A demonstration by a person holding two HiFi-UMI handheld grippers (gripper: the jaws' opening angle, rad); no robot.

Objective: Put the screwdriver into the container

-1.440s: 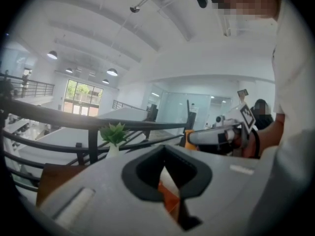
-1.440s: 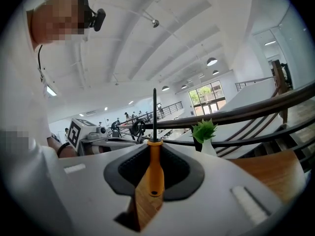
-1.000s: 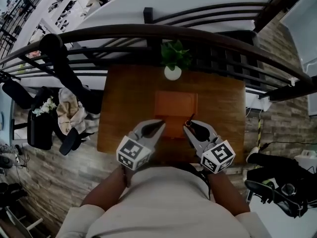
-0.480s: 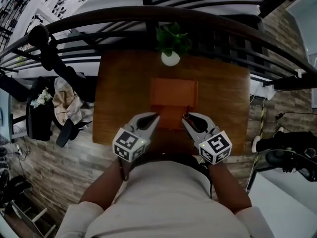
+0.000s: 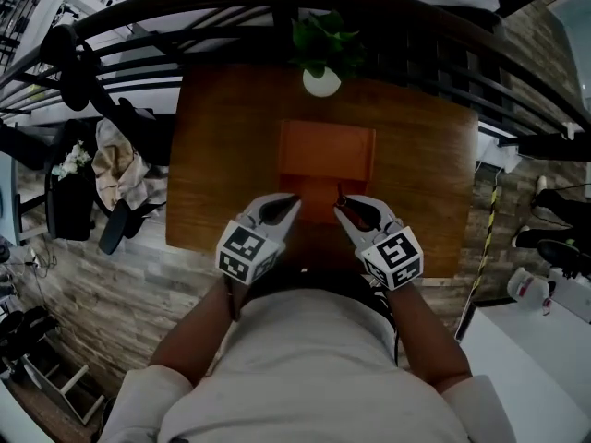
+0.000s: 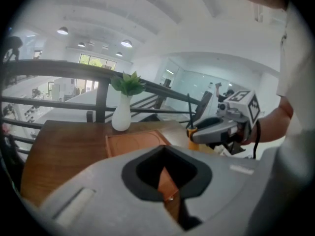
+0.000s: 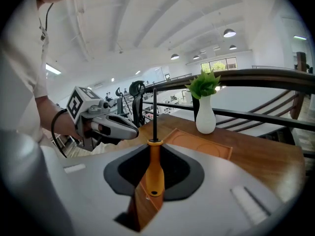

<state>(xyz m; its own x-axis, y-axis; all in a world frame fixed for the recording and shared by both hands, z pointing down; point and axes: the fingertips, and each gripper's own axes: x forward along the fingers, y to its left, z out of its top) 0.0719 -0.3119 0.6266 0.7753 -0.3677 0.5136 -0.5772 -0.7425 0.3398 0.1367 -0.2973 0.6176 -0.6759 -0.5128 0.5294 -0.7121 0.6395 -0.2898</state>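
A: What was on the left?

B: Off the table's left edge, a heap of beige cloth [image 5: 115, 169] on dark furniture, down at floor level. A curved black metal railing [image 5: 185, 7] ran along the far side of the brown wooden table [image 5: 222, 155].

A: Left gripper?

B: The grey left gripper [image 5: 292, 199] hung over the near part of the table, tips pointing away from the person. Jaws were together, with nothing between them. Through its own view only tray and tabletop showed past the tips.

A: Container?

B: The shallow orange-brown rectangular tray [image 5: 326, 150] lay flat mid-table, straight ahead of both grippers, with a round recess in its floor. A white bulbous vase with a green leafy plant [image 5: 320, 81] stood just beyond its far edge, near the railing.

A: Right side, and the tool?

B: The grey right gripper [image 5: 340, 207] was just beside the left one, with a gap between them, at the tray's near side. Its jaws were clamped on the orange plastic handle of the black-shafted screwdriver [image 7: 154, 173]. The tool stood roughly upright, shaft up, clear of the table and not in the tray. From that gripper's view the tray sat ahead and a little right of the shaft, with the vase behind it.
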